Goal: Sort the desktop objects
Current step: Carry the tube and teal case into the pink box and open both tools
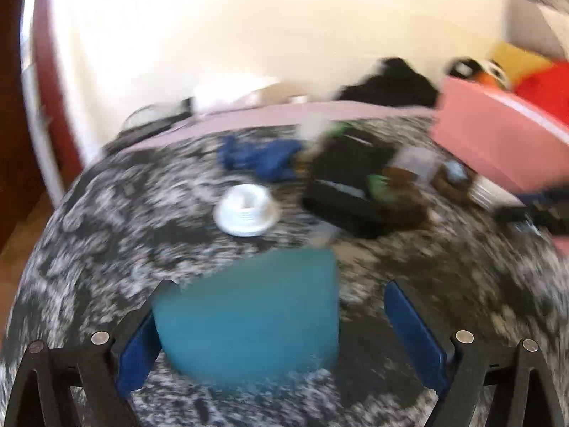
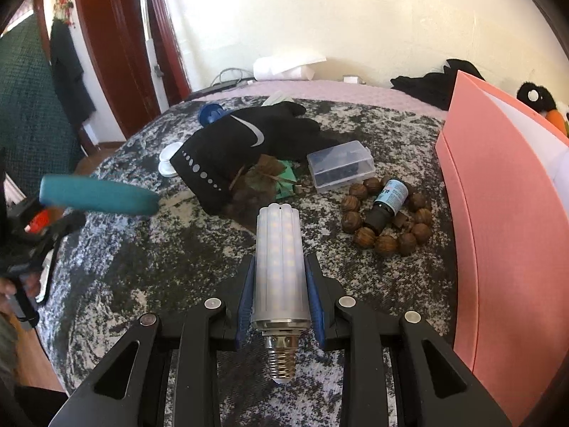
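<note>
My right gripper (image 2: 279,267) is shut on a white corn-style LED bulb (image 2: 279,259), its screw base pointing back at the camera, above the mottled black-and-white cloth (image 2: 142,256). My left gripper (image 1: 277,306) is wide open; a flat teal case (image 1: 249,316) lies between its fingers, against the left finger and clear of the right one. That case (image 2: 97,195) and the left gripper also show at the left of the right wrist view. The left wrist view is blurred.
A pink box (image 2: 498,220) stands at the right. On the cloth lie a black glove (image 2: 234,146), a clear plastic case (image 2: 339,165), a wooden bead bracelet (image 2: 386,219) around a small dropper bottle (image 2: 387,201), a white cap (image 1: 245,210) and a blue object (image 1: 259,158).
</note>
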`<state>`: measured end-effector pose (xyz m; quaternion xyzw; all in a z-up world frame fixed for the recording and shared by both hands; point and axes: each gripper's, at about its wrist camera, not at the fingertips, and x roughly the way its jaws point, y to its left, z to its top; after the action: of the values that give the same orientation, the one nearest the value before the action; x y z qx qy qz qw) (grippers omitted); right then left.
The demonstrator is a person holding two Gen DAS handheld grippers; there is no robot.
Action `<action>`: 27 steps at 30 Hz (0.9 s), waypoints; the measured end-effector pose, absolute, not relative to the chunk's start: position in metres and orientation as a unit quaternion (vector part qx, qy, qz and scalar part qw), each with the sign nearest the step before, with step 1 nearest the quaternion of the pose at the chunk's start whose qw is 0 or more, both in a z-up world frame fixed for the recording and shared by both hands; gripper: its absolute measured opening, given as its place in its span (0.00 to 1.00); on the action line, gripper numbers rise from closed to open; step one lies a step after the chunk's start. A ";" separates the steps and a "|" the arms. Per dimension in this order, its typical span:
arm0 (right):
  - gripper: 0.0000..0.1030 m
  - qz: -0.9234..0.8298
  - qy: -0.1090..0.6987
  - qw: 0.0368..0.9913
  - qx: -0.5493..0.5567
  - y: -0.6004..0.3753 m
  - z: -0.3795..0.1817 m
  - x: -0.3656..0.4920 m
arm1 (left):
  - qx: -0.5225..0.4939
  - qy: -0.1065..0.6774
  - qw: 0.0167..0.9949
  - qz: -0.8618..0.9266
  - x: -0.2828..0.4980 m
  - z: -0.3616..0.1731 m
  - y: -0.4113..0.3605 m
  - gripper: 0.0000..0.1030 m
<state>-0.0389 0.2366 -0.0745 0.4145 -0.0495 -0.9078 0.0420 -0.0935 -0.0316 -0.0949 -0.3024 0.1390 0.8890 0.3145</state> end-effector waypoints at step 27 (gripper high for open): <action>0.29 -0.921 -0.062 0.047 0.381 0.237 -0.056 -0.021 | -0.396 0.135 0.188 0.888 -0.088 -0.102 0.024 0.65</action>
<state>-0.0209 0.2373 -0.0563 0.3810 -0.0618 -0.9213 0.0469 -0.0875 0.0237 -0.1017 -0.3965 0.1350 0.8884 0.1880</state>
